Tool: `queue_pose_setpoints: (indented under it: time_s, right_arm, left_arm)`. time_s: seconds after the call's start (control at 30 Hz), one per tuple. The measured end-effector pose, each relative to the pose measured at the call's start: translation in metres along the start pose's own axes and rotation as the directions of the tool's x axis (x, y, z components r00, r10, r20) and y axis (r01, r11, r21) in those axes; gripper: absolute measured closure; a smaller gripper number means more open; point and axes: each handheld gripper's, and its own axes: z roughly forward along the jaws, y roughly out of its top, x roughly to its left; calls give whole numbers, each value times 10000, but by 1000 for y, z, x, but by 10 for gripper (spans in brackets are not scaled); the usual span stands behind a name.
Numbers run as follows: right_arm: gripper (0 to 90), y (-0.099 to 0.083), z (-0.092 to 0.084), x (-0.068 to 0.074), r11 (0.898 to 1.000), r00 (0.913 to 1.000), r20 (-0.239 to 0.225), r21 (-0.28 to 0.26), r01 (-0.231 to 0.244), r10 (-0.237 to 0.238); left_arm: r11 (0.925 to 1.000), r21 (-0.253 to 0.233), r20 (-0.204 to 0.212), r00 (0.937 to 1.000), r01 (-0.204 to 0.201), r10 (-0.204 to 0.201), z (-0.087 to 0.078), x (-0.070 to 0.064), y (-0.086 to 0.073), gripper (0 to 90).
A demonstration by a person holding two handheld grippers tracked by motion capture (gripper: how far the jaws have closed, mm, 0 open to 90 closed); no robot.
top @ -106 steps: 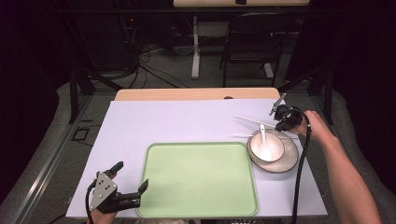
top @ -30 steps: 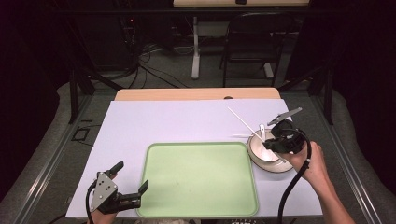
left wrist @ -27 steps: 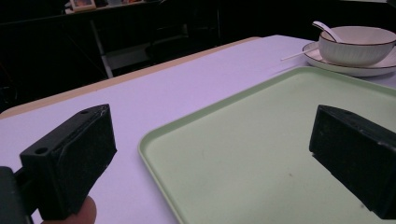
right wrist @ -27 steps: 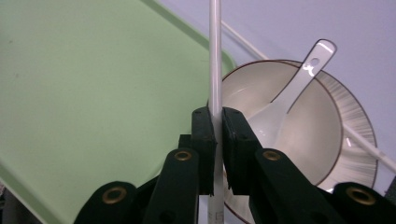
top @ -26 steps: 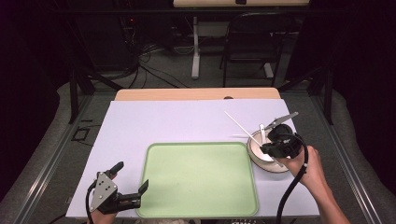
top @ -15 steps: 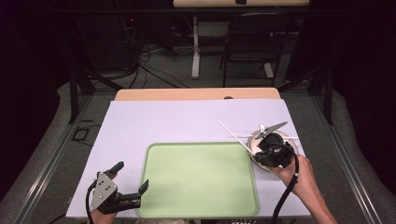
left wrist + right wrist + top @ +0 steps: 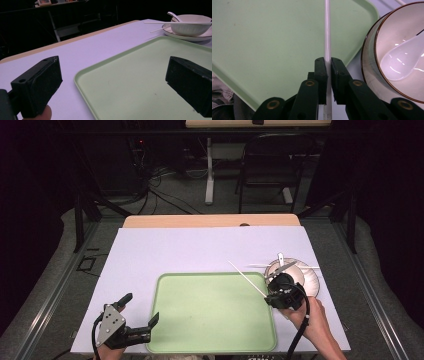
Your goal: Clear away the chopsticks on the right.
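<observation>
While right gripper (image 7: 328,75) pinches chopstick (image 7: 327,30) over tray (image 7: 200,320) | thin, light, slippery: grip mid-shaft | left gripper (image 7: 135,320) gapes, empty

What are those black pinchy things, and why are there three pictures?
A person holds grabbing tongs in each hand. One picture is taken from a camera up high; the other two come from little cameras riding on the tongs.

On the white table lies a green tray. Beside it a bowl sits on a plate, with a white spoon inside and another chopstick resting across its rim.

The right tongs are shut on a white chopstick, holding it over the tray's edge. The left tongs are open at the tray's near corner, holding nothing.
</observation>
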Motion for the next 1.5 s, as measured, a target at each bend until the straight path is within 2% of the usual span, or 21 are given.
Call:
queue_pose_setpoints:
  time_s: [0.03, 0.1, 0.23, 0.4, 0.57, 0.67, 0.73, 0.77, 0.8, 0.83, 0.87, 0.97, 1.1, 1.17, 1.2, 1.23, 1.27, 1.33, 1.4, 1.5]
  right_arm:
    - [838, -1, 3, 2, 9998, 10000, 9, -208, -50, 50]
    - [838, -1, 4, 3, 9999, 10000, 52, 104, -30, 29]
    - [837, -3, 10, 4, 9998, 9999, 12, 171, -135, 135]
    - [836, -4, 12, 4, 9994, 9994, 264, 264, -217, 210]
    - [836, -7, 24, 7, 9970, 9988, 189, 614, -462, 451]
    - [837, -8, 28, 7, 9962, 9982, 129, 627, -599, 592]
    - [837, -8, 27, 6, 9909, 9975, 187, 1152, -692, 675]
    - [837, -9, 28, 6, 9903, 9969, 166, 1155, -777, 763]
    - [837, -12, 32, 7, 9926, 9950, 69, 687, -999, 996]
    - [837, -15, 34, 8, 9893, 9915, -56, 670, -1293, 1300]
    - [837, -15, 34, 8, 9893, 9915, -56, 670, -1293, 1300]
    - [837, -19, 34, 10, 9833, 9848, 20, 564, -1733, 1734]
    - [837, -29, 34, 13, 9707, 9708, 12, 125, -2400, 2400]
    - [837, -33, 37, 17, 9662, 9662, 11, 39, -2579, 2579]
    - [837, -34, 37, 18, 9633, 9636, -81, 295, -2668, 2671]
    - [837, -36, 41, 19, 9617, 9617, -87, -4, -2741, 2741]
    - [836, -37, 44, 22, 9610, 9608, 212, -52, -2763, 2764]
    - [836, -38, 48, 24, 9592, 9593, 90, -183, -2822, 2824]
    - [835, -40, 52, 26, 9573, 9573, 74, -117, -2888, 2889]
    - [834, -41, 56, 26, 9592, 9591, 162, 32, -2828, 2827]
  left_arm:
    - [10000, -1, 8, 10000, -7, 7, 0, 0, 0, 7]
    - [10000, 10, 11, 10000, -20, 20, 0, 0, 0, 6]
    - [10000, 1, 1, 10000, -10, 10, 0, 0, 0, 6]
    - [10000, 31, 11, 10000, -66, 66, 0, 0, 0, 6]
    - [10000, 39, -1, 10000, -61, 61, 0, 0, 0, 7]
    - [9999, 50, 6, 10000, -93, 92, 0, 0, 0, 6]
    - [10000, 41, -6, 10000, -70, 70, 0, 0, 0, 6]
    - [10000, 38, -12, 10000, -53, 53, 0, 0, 0, 6]
    - [10000, 51, -14, 10000, -68, 68, 0, 0, 0, 6]
    - [10000, 49, -10, 10000, -72, 72, 0, 0, 0, 6]
    - [10000, 48, -1, 10000, -76, 76, 0, -1, 0, 6]
    - [10000, 16, 38, 10000, -48, 48, 0, -1, 0, 7]
    - [10000, 4, 89, 9999, -51, 51, 0, 0, 0, 6]
    - [10000, -12, 118, 9999, -52, 52, 0, 0, 0, 6]
    - [10000, -21, 124, 9999, -27, 28, 0, -1, 0, 7]
    - [10000, -40, 146, 9999, -47, 48, 0, -1, 0, 6]
    - [10000, -51, 145, 9999, -62, 63, 0, -1, 1, 6]
    - [10000, -46, 160, 9998, -82, 82, 0, -1, 1, 7]
    - [10000, -53, 151, 9999, -79, 80, 0, -1, 1, 7]
    - [10000, -34, 136, 9999, -85, 85, 0, -1, 0, 6]
